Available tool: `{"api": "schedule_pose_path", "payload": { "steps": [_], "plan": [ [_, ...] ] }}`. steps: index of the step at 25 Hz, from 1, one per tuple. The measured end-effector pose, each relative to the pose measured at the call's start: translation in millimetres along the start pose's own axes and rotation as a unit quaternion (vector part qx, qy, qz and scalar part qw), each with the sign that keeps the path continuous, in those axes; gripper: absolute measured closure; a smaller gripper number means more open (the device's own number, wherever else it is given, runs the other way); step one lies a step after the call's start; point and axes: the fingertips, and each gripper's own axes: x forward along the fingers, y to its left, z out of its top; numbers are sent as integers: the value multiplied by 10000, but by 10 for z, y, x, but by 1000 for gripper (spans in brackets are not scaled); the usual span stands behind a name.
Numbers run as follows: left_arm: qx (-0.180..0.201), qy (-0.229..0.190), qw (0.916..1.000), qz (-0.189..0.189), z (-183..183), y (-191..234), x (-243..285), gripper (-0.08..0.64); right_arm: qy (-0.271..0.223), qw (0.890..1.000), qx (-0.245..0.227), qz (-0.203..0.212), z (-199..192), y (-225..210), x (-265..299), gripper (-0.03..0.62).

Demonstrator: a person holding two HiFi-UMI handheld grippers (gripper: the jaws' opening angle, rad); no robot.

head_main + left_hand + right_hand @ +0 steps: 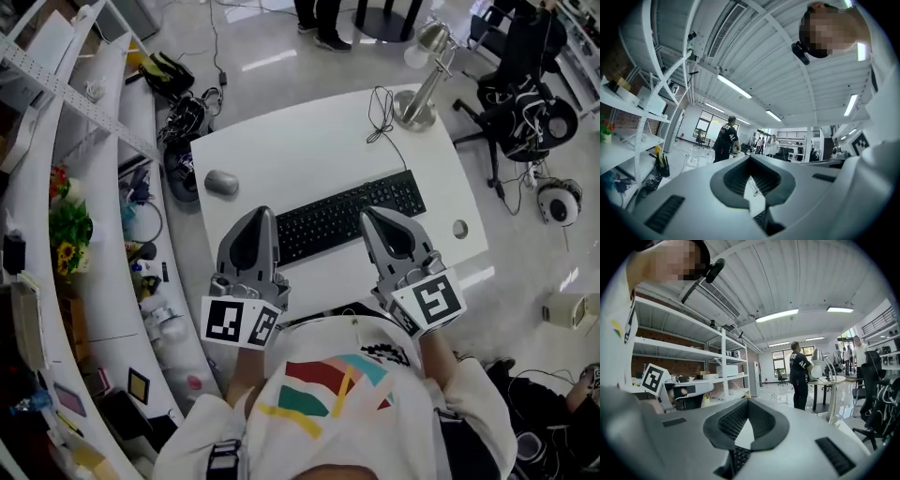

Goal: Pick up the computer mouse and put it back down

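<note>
The grey computer mouse (222, 183) lies on the white desk (309, 141), left of the black keyboard (347, 216), and nothing touches it. Both grippers are held near the person's chest, over the desk's near edge. My left gripper (267, 213) points at the keyboard's left end, below and right of the mouse. Its jaws meet at the tips with nothing between them (750, 157). My right gripper (367, 214) hovers over the keyboard's middle, also shut and empty (747, 400). The gripper views do not show the mouse; a bit of keyboard (739, 455) shows under the jaws.
A desk lamp (422, 75) and a thin black cable (380, 112) stand at the desk's far right. White shelving (75, 187) runs along the left. An office chair (525, 103) sits to the right. A person (799, 376) stands at another desk beyond.
</note>
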Motion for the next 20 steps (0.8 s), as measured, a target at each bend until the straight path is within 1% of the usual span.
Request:
{"api": "schedule_pose_path", "payload": {
  "steps": [2,5,8,13,16,20],
  "plan": [
    [66,37,9999,-84,-3,-119,52,517,-24,10000,24,-67,19,-75,-75,580],
    [115,68,9998,-137,-9,-236,97,517,-180,9998,14,-56,63,-133,-145,580],
    [150,111,9997,-130,-23,-313,129,517,-112,9999,-9,-41,35,-181,-191,580],
    [195,120,9997,-68,-7,-252,82,517,-304,9995,-55,82,98,-101,-103,580],
    [220,110,9997,-34,1,-219,52,516,-244,9997,-11,91,72,-83,-93,578],
    [244,96,9997,2,8,-171,42,516,-443,9990,-36,96,155,-78,-51,580]
  ]
}}
